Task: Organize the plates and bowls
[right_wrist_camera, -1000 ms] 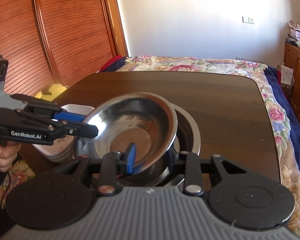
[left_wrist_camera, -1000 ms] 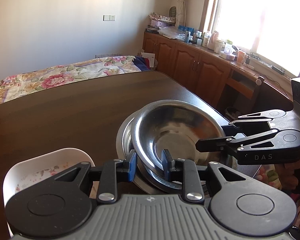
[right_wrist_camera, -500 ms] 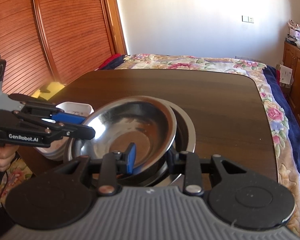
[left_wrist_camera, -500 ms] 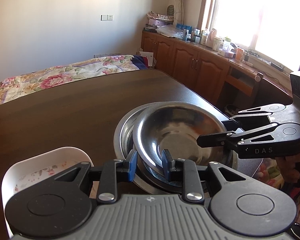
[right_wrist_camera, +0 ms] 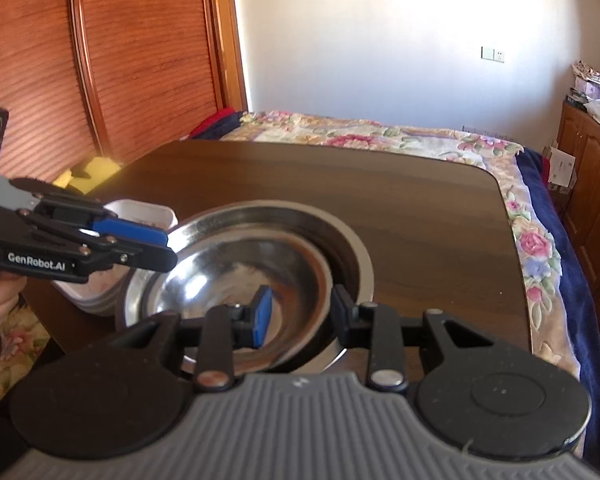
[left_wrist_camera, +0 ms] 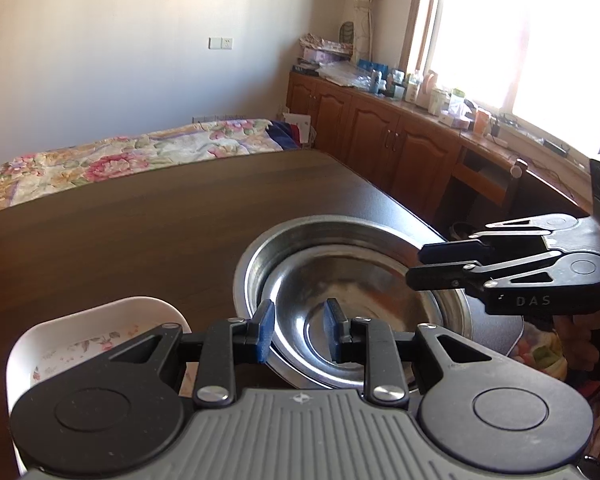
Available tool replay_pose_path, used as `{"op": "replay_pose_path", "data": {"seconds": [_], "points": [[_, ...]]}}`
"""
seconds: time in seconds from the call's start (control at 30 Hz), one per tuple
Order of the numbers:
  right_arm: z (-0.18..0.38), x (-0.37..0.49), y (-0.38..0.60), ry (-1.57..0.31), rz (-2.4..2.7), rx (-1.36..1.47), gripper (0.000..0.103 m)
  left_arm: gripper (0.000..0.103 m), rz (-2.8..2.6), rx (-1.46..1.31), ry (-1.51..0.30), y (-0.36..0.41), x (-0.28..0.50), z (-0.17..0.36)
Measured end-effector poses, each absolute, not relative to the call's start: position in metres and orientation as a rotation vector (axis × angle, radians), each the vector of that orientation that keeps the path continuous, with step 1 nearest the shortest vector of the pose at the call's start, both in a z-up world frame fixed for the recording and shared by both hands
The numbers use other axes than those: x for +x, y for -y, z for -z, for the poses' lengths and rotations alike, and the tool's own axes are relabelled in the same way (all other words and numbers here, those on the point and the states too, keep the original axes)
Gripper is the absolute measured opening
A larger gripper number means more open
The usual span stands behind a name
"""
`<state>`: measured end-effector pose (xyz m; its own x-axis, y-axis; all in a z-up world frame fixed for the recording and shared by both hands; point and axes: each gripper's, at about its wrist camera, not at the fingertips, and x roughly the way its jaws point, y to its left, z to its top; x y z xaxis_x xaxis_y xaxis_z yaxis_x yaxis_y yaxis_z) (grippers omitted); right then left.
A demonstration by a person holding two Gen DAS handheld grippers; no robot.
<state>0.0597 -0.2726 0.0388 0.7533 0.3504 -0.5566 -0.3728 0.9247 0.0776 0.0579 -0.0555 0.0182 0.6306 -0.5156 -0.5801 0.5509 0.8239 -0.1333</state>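
A small steel bowl (left_wrist_camera: 352, 292) sits nested inside a larger steel bowl (left_wrist_camera: 260, 248) on the dark wooden table (left_wrist_camera: 140, 224). My left gripper (left_wrist_camera: 299, 330) is open, its blue pads astride the small bowl's near rim without clamping it. My right gripper (right_wrist_camera: 300, 316) is open over the bowl's opposite rim (right_wrist_camera: 328, 276); it also shows in the left wrist view (left_wrist_camera: 424, 266). The left gripper shows in the right wrist view (right_wrist_camera: 168, 246). A white floral dish (left_wrist_camera: 92, 340) stands just left of the bowls.
The table's right edge (left_wrist_camera: 412, 212) drops off close beside the bowls. A floral bedspread (left_wrist_camera: 120, 160) lies beyond the far edge. Wooden cabinets (left_wrist_camera: 380, 140) with clutter run under the window. A wooden sliding door (right_wrist_camera: 120, 60) stands on the other side.
The small bowl was held tilted above the large bowl; now it rests flat inside it. Both grippers have opened and let go of its rim.
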Motion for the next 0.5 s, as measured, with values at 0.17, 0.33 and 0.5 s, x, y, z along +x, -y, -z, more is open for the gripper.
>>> {"op": "replay_pose_path", "data": {"seconds": [0.17,0.33,0.5], "points": [[-0.040,0.050,0.279,-0.523,-0.355,-0.006,0.035,0.033,0.590,0.026,-0.606,0.052,0.051,-0.020],[-0.035,0.045,0.282,-0.447,-0.311,0.017,0.035,0.056,0.549,0.019,-0.561,0.051,0.049,-0.020],[-0.028,0.040,0.281,-0.390,-0.289,0.023,0.035,0.079,0.501,0.034,-0.521,0.051,0.044,-0.015]]}}
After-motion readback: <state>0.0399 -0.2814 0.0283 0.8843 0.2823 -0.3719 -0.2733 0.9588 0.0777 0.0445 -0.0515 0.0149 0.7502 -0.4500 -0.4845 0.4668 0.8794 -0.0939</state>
